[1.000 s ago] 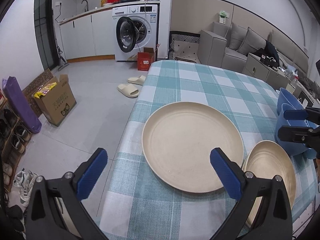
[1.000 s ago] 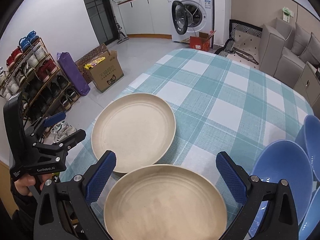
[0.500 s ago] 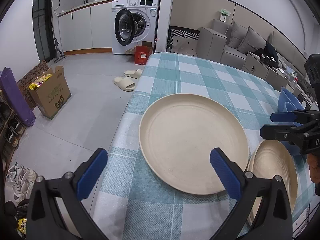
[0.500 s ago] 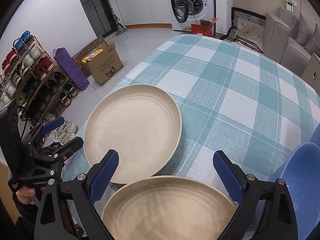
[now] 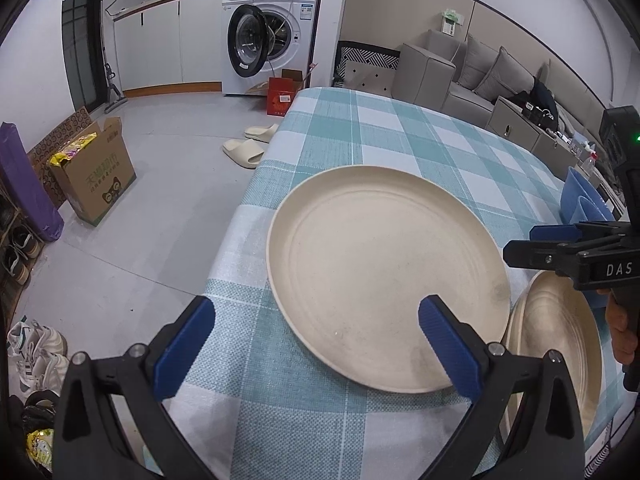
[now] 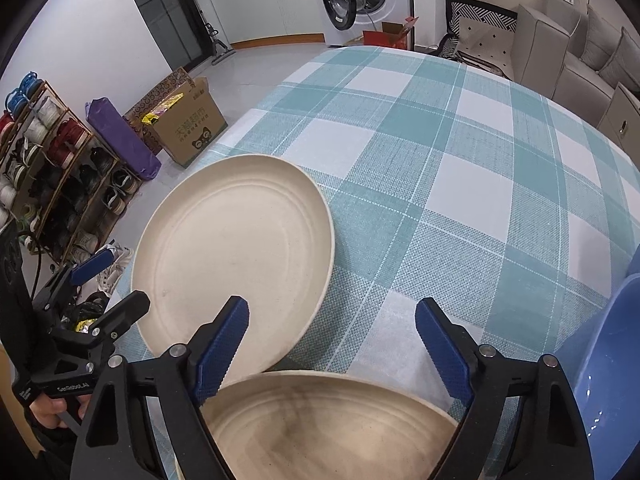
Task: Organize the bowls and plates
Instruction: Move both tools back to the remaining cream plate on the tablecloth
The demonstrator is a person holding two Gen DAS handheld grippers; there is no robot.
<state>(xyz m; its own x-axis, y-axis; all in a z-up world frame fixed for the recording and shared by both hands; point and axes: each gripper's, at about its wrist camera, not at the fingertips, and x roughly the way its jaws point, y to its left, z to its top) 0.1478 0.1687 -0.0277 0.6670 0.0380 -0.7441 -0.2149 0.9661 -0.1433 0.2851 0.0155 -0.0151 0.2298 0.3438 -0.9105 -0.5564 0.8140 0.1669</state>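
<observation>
A large cream plate (image 5: 384, 268) lies on the checked tablecloth (image 5: 360, 140) near its left edge; it also shows in the right wrist view (image 6: 236, 248). A second cream plate (image 5: 560, 344) lies just right of it, close under my right gripper (image 6: 332, 340), where it shows large (image 6: 320, 428). Blue bowls (image 5: 580, 204) stand at the right; one shows in the right wrist view (image 6: 608, 360). My left gripper (image 5: 316, 344) is open and empty over the first plate's near rim. My right gripper is open and empty, also seen side-on (image 5: 560, 248).
The table's left edge drops to a floor with a cardboard box (image 5: 96, 176), slippers (image 5: 248, 148), a shoe rack (image 6: 52, 168) and a purple roll (image 6: 120, 136). A washing machine (image 5: 268, 36) and grey sofa (image 5: 460, 68) stand beyond the table.
Both grippers have moved forward and lower toward the plates, which now look larger. The right gripper's jaws have narrowed a little. The plates and bowls have not moved.
</observation>
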